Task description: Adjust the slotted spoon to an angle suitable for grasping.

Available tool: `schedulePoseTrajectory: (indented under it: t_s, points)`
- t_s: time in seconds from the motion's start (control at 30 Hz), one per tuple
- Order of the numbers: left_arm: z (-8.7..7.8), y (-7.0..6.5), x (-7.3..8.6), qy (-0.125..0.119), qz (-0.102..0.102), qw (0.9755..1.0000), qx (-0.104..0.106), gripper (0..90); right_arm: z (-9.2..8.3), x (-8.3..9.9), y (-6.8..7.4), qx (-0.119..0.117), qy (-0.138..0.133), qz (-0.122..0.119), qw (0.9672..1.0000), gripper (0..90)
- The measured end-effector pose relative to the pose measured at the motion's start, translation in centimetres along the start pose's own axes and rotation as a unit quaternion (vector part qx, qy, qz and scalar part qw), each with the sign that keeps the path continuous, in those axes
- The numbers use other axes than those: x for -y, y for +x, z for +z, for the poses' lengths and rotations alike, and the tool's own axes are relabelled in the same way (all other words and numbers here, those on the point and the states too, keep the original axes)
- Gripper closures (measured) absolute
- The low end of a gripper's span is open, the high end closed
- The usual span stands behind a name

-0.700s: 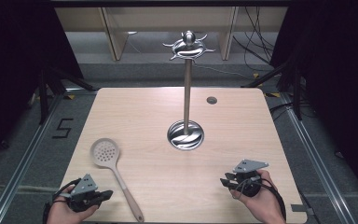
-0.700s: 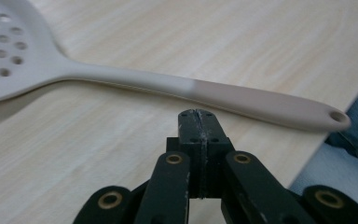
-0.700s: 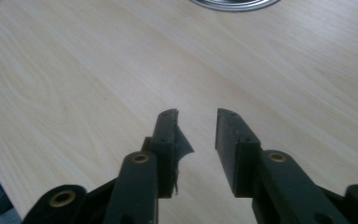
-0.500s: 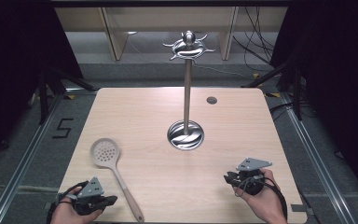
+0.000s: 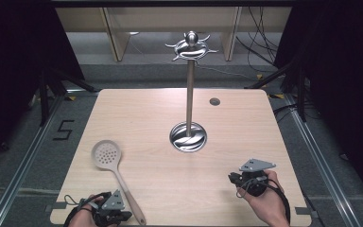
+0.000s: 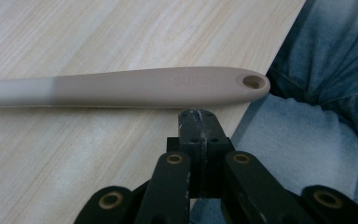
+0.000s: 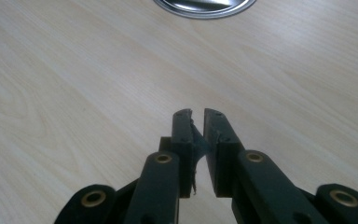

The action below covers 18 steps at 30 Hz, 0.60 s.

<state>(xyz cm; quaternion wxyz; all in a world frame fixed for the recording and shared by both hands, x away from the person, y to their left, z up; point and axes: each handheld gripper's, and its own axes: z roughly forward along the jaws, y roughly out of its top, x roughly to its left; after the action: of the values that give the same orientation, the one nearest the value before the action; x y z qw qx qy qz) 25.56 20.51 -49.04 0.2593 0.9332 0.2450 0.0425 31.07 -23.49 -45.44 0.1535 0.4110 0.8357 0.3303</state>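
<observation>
Resting on the table: a beige slotted spoon point(image 5: 116, 172), lying flat on the wooden tabletop point(image 5: 146, 118).
Spoon bowl: round, perforated, at about 8 o'clock from the stand's base in the high view.
Spoon handle: runs from the bowl toward 5 o'clock, ending at the near table edge; in the left gripper view the end with its hanging hole point(image 6: 254, 82) lies at 1 o'clock from the jaw tips, right at the edge of the wood.
Left gripper point(image 6: 198, 114): jaws pressed together, nothing between them; tips just short of the spoon handle, whether touching it cannot be told.
Left gripper, high view: held at the near left corner of the table point(image 5: 111, 210), just beside the handle's end, at about 9 o'clock from it.
Right gripper point(image 7: 196, 113): jaws all but together with a thin slit between the tips, holding nothing, pointing across bare wood.
Right gripper, high view: near right part of the table point(image 5: 246, 178), at about 5 o'clock from the stand's base, well apart from the spoon.
Metal stand point(image 5: 189, 90): upright pole on a round shiny base point(image 5: 188, 137) near table centre, hooked crown at the top.
Base in right gripper view: its rim point(image 7: 205, 9) at 12 o'clock from the jaws, well apart.
Dark round spot point(image 5: 214, 101): on the tabletop at 1 o'clock from the base.
Below the left gripper view's table edge: blue denim point(image 6: 317, 116).
</observation>
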Motion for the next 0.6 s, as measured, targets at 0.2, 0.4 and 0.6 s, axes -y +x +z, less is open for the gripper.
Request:
schedulePoseTrajectory:
  t_s: [0.2,0.4,0.6]
  points:
    - [0.5,-0.2,-0.3,0.011,-0.004,0.9999,0.006,89.5,0.0,0.1,-0.1,-0.005,0.007,0.018,0.9998,82.6]
    - [1.1,0.0,-1.3,0.012,0.004,0.9999,0.005,89.4,0.1,0.2,-0.2,-0.002,0.002,0.014,0.9999,81.6]
    - [1.7,0.1,-2.4,0.011,0.002,0.9999,0.005,89.5,0.0,0.3,-0.1,-0.002,0.006,0.022,0.9997,81.1]
